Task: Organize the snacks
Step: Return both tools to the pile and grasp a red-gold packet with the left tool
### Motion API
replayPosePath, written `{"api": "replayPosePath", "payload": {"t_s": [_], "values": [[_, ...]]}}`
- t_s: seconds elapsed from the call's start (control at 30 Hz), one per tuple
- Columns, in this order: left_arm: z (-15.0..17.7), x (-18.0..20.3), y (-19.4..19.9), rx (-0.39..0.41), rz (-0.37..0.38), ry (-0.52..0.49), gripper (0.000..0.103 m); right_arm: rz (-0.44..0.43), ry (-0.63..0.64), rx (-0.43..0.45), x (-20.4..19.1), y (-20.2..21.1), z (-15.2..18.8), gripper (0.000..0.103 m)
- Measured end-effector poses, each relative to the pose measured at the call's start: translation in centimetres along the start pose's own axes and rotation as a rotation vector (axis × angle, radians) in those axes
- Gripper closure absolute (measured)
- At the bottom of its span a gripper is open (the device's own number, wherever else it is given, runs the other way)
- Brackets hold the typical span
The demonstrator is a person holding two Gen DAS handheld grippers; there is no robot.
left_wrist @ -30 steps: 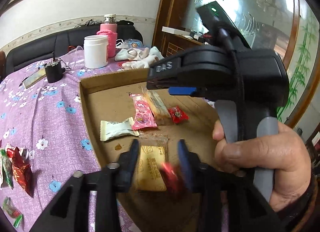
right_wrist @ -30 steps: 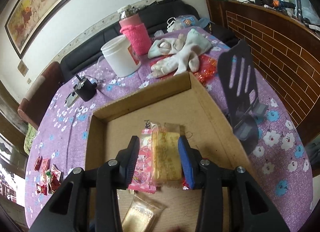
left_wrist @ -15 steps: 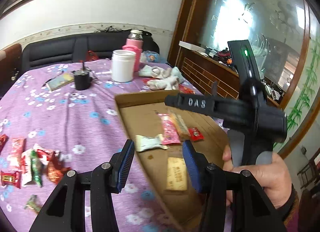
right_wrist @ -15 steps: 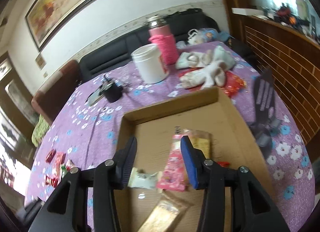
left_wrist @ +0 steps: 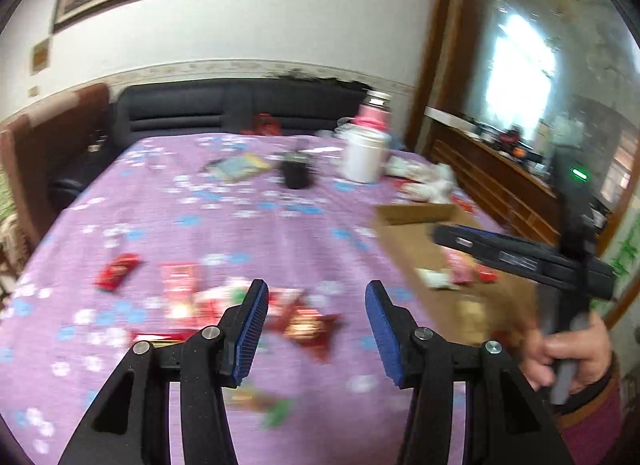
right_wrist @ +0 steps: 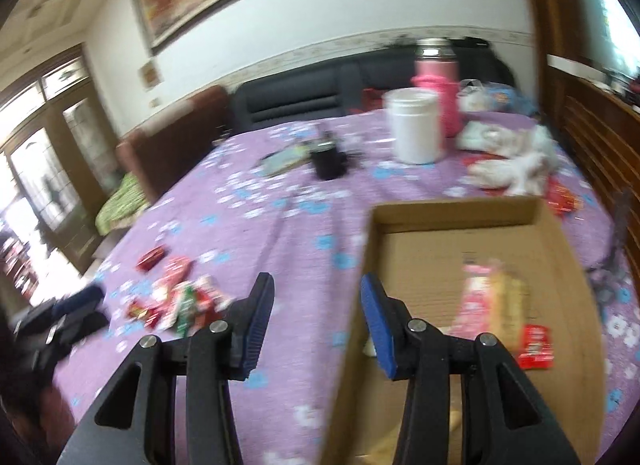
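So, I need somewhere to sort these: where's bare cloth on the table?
Free: the purple cloth between the wrapper pile, the cardboard tray and the black cup. Crowded: around the white jar and the white cloths.

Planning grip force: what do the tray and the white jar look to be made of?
Tray: plain brown cardboard, matte, with thin folded walls showing raw edges, so likely flimsy. White jar: apparently opaque plastic with a slight sheen and a wide lid; motion blur leaves that uncertain.
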State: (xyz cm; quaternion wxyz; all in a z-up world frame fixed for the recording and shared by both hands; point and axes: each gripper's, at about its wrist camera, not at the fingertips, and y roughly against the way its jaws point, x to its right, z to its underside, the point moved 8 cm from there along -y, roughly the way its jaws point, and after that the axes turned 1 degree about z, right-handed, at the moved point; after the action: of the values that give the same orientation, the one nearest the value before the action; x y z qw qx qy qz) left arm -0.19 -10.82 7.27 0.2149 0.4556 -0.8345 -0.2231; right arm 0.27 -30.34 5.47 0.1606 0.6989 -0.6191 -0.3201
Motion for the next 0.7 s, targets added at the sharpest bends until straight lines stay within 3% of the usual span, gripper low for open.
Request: {"api": "replayPosePath", "payload": {"t_s": [0.13, 0.23, 0.47, 0.53, 0.6, 0.7], "values": [[0.2, -6.1, 0.6, -0.009, -0.108, 0.027, 0.046, -0.129, 0.113, -0.066, -5.0, -1.3, 1.9, 0.058], [1.0, -8.8, -0.9, -0.082, -0.106, 0.024, 0.046, -0.225, 0.144, -0.106, -8.2, -1.8, 3.3, 0.058], [3.4, -10.9, -6.5, -0.234, -0.054, -0.091, 0.046, -0.241, 0.183, -0.134, -9.6, -2.3, 4.5, 0.058], [4.0, -11.2, -7.7, -0.259, -0.065, -0.094, 0.046, -0.238, 0.171, -0.14, -9.3, -2.3, 4.6, 0.058], [4.9, -11.5, -8.4, -0.316, -0.033, -0.066, 0.046, -0.236, 0.168, -0.143, -9.0, -2.5, 4.6, 0.058], [6.1, -10.6, -7.4, -0.332, 0.024, -0.065, 0.046, -0.251, 0.168, -0.153, -9.2, -2.5, 4.8, 0.058]]}}
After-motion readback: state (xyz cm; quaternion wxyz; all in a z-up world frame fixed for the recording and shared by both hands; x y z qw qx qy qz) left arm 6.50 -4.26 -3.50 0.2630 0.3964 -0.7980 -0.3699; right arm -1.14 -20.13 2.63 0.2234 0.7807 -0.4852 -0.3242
